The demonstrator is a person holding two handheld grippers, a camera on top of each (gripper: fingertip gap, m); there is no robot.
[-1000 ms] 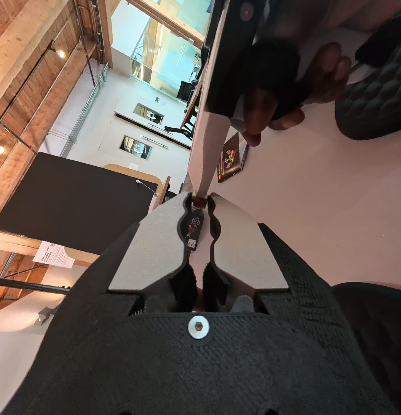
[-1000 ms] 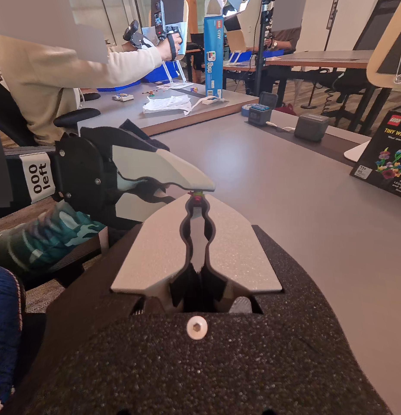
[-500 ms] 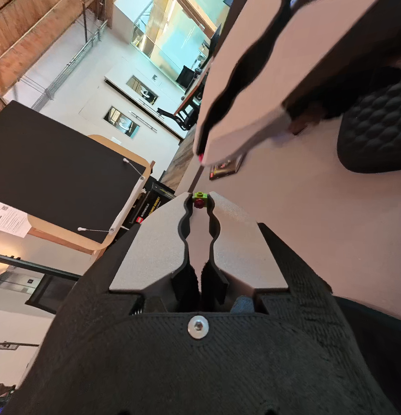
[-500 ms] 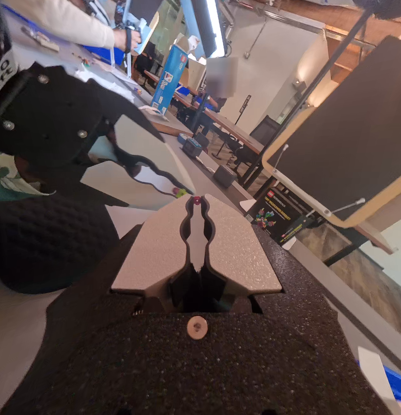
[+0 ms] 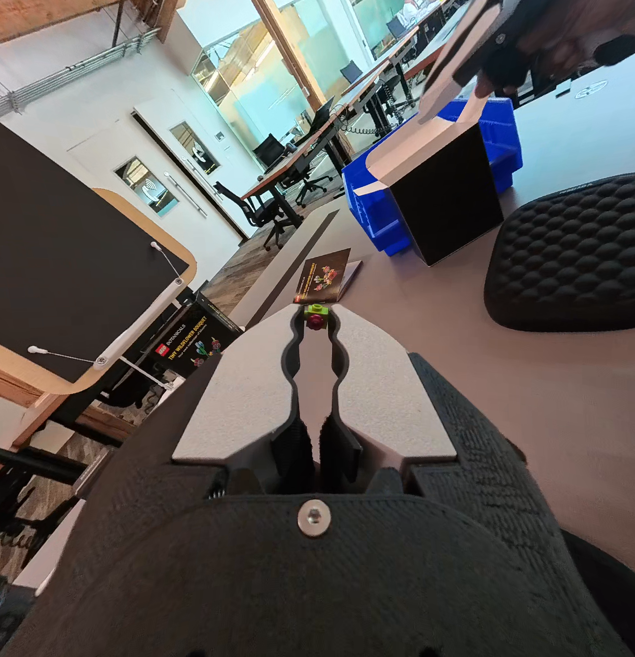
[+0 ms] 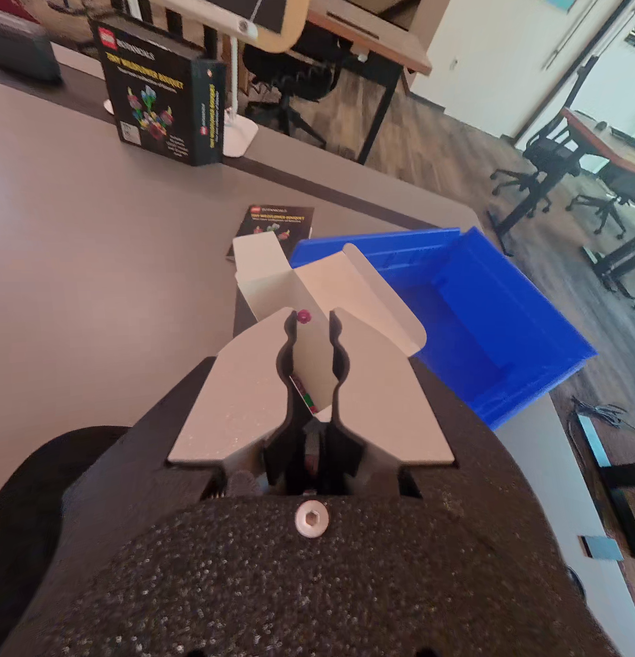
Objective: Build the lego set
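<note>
My left gripper [image 5: 316, 313] is shut on a small lime-green brick [image 5: 316, 310] with a magenta round piece [image 5: 314, 321] on its near side, held above the grey table [image 5: 451, 355]. My right gripper [image 6: 312, 313] has its jaws parted. A small magenta flower piece [image 6: 303, 316] sits against its left fingertip, apart from the right one, over an open black carton with white flaps [image 6: 308, 281]. In the left wrist view the right gripper [image 5: 445, 106] hovers above that carton [image 5: 447, 206] at the top right.
A blue bin [image 6: 469, 320] stands right behind the carton. An instruction booklet [image 6: 280, 220] lies flat beyond it. The black set box [image 6: 156, 103] stands at the table's far edge. A black padded armrest [image 5: 572, 252] is at the right.
The two grippers were tip to tip, then drew apart. The right one swung over the open carton and its jaws parted. The left one still holds the green brick with the magenta piece.
</note>
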